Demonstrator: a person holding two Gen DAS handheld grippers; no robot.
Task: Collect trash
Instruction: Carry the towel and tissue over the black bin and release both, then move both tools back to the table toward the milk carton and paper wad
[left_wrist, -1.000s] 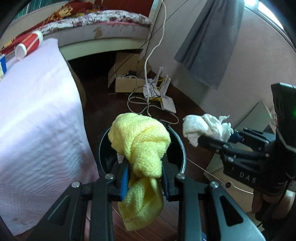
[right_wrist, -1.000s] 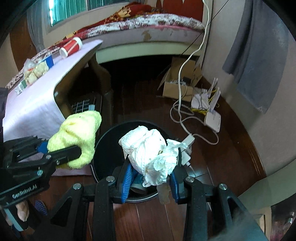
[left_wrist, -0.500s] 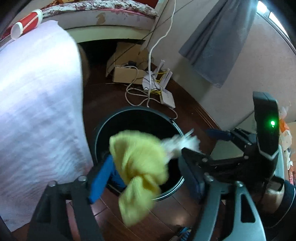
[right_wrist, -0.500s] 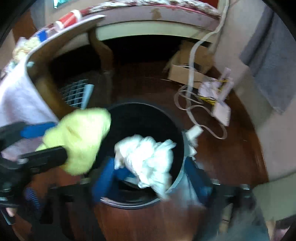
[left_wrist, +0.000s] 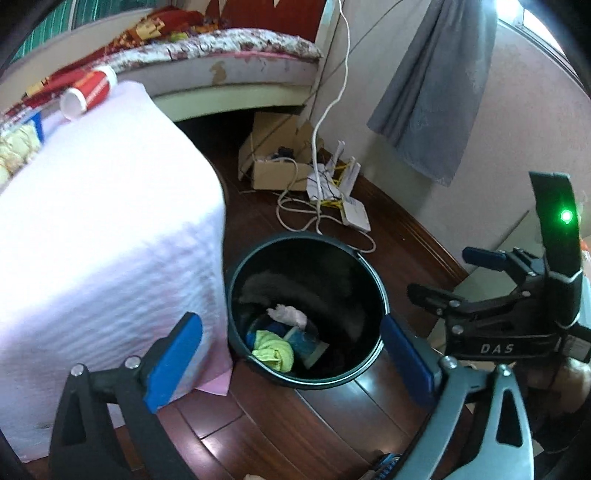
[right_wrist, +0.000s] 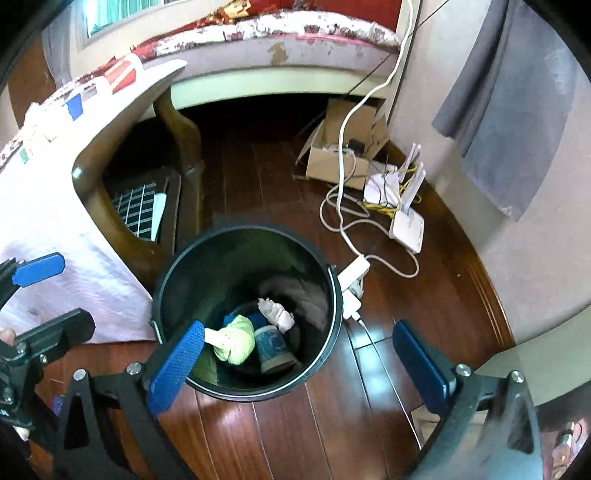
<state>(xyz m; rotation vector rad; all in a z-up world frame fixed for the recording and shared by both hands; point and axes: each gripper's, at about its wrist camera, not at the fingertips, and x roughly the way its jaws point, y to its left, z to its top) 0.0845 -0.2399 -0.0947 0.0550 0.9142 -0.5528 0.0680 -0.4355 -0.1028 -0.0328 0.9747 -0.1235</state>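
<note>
Left wrist view first: the table under its white cloth fills everything from 9 to 11 o'clock, and the bed runs along the top at 12. Dark wooden floor spreads beneath it all. At the centre stands the black bin, just beside the hanging edge of the cloth. A grey curtain hangs at 1 o'clock, and below it, against the wall, sit a cardboard box and a white router tangled in cable.

My left tongs are spread wide with nothing between the blue pads, which frame the bin from either side. My right tongs show at 3 o'clock, their two fingers parted and bare; in the right wrist view they gape just as wide over the bin's rim.

Down inside the bin lie the yellow rag at 7 o'clock of the bottom, a crumpled white tissue toward 12, and a blue cup between them; rag and cup touch. From the right wrist the yellow rag is partly hidden by my near pad.

A red paper cup lies on its side at the table's far edge, 10 o'clock.
</note>
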